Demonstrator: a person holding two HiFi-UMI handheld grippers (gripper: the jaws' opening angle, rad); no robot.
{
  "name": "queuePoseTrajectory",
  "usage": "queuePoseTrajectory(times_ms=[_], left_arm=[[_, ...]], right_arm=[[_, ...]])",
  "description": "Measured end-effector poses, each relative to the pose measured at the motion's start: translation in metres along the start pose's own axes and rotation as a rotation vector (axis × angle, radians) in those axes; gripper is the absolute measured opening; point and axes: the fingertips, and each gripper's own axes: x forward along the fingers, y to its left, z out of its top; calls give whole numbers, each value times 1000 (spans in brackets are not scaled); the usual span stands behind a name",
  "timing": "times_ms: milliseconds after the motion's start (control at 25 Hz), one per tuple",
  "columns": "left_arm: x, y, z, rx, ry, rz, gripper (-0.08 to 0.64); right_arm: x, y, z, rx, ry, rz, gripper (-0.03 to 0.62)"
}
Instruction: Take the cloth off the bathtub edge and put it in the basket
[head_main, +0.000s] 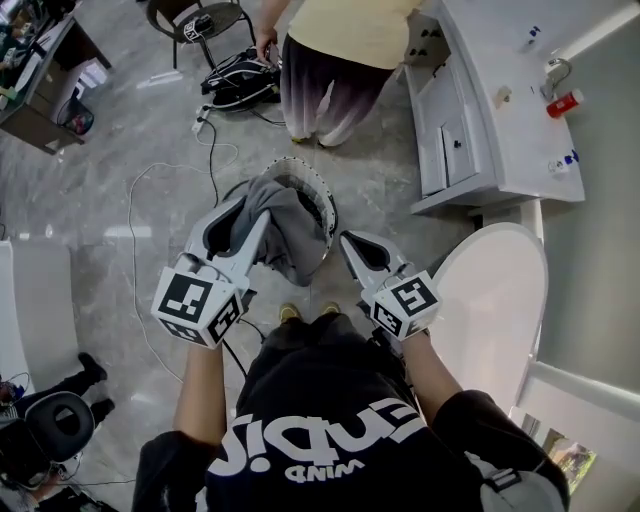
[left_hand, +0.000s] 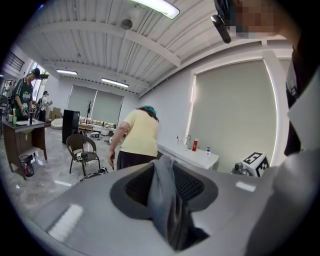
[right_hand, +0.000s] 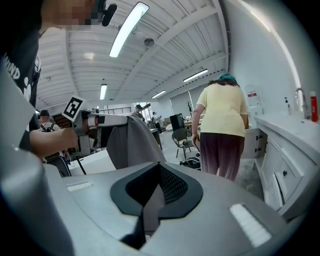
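While my left gripper (head_main: 260, 220) clamps the cloth (head_main: 290, 235), the cloth hangs over the basket (head_main: 300, 165) opening, covering its near rim. I see my right gripper (head_main: 350, 242) just beside the basket, jaws pressed together, empty. A person (head_main: 340, 50) stands beyond the basket.

Ahead of you, a person in a yellow top (head_main: 345, 40) and dark-to-white trousers stands on the grey marbled floor (head_main: 100, 180), just beside a white vanity counter (head_main: 490, 60) with a cabinet door open. On that counter you see a chrome tap (head_main: 556, 72) and a red bottle (head_main: 565, 103). To the person's left stand a dark chair (head_main: 195, 18) and a black bundle of gear (head_main: 240, 82). A white cable (head_main: 131, 230) loops across the floor toward you. A cluttered desk (head_main: 35, 75) occupies your far-left corner.
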Motion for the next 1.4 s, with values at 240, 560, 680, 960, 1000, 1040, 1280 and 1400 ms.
queuePoseTrajectory(times_ms=[240,560,680,960,1000,1040,1280,1400], left_arm=[[15,5,-56,-28,35,-2,112],[34,2,-149,-105,135,-4,114],[53,12,-178,-120,131,-3,114],[86,15,-259,-135,161,13,114],[91,17,-271,-136,163,20,114],[94,19,-283,-140,168,29,114],[104,35,-352,-187,231,96,115],[107,45,-373,-205,255,112,117]], right_arm=[[17,-6,-28,24,26,2,9],[21,-32,-87,96,79,-45,9],[32,-50,-113,117,78,-67,9],[36,-69,-182,166,127,-107,9],[38,-71,-191,175,131,-110,9],[40,-72,-201,183,136,-110,9],[45,-67,-247,218,182,-87,9],[47,-66,-261,226,208,-82,9]])
